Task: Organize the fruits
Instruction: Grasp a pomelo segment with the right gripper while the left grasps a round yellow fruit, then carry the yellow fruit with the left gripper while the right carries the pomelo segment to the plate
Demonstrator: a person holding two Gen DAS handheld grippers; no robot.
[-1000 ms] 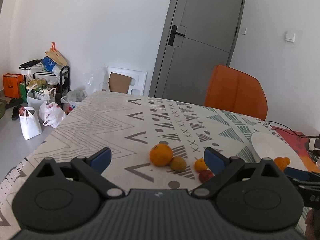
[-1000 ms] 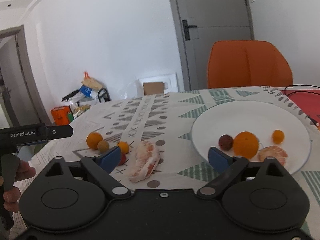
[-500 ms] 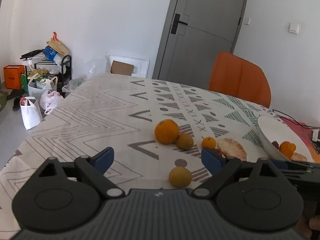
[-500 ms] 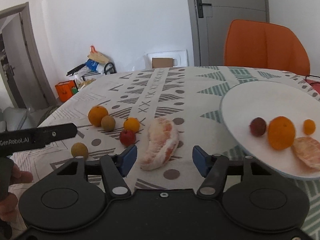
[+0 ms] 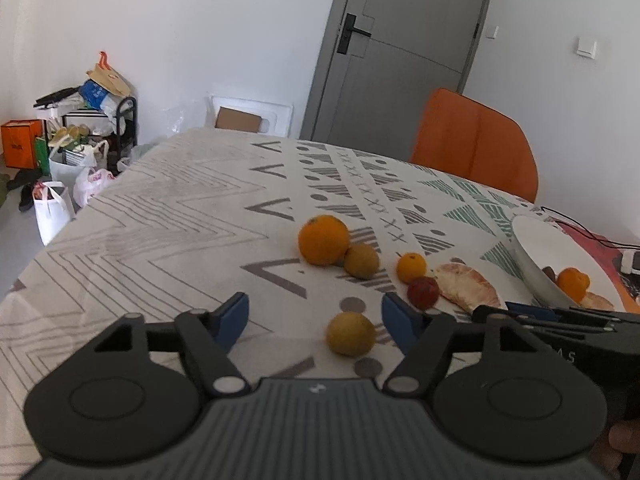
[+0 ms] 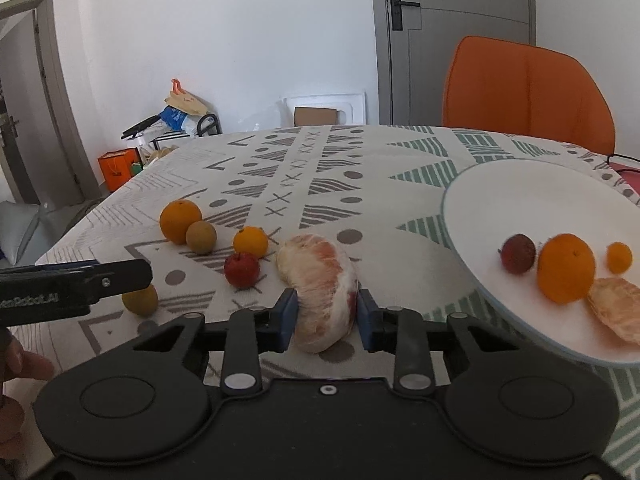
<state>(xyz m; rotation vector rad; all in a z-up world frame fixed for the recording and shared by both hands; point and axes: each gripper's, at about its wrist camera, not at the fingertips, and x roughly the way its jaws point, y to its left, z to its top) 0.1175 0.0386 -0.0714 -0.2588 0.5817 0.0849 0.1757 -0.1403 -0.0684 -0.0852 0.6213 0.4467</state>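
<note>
My right gripper (image 6: 326,314) has closed onto the near end of a peeled pomelo segment (image 6: 320,280) that lies on the patterned tablecloth. Left of it lie a small red fruit (image 6: 241,270), a small orange (image 6: 250,241), a brown round fruit (image 6: 201,237) and a large orange (image 6: 180,221). A white plate (image 6: 500,196) at the right holds an orange (image 6: 565,268), a dark red fruit (image 6: 518,254), a tiny orange and a peeled segment. My left gripper (image 5: 314,318) is open, with a yellow round fruit (image 5: 351,334) between its fingers and nearer the right one.
An orange chair (image 6: 524,92) stands at the table's far side. A grey door (image 5: 400,60) is behind. A rack and bags (image 5: 76,136) crowd the floor at the left. A red mat with cables (image 5: 600,244) lies beyond the plate.
My right gripper moved forward and closed onto the pomelo segment. My left gripper narrowed and came lower and closer around the yellow fruit.
</note>
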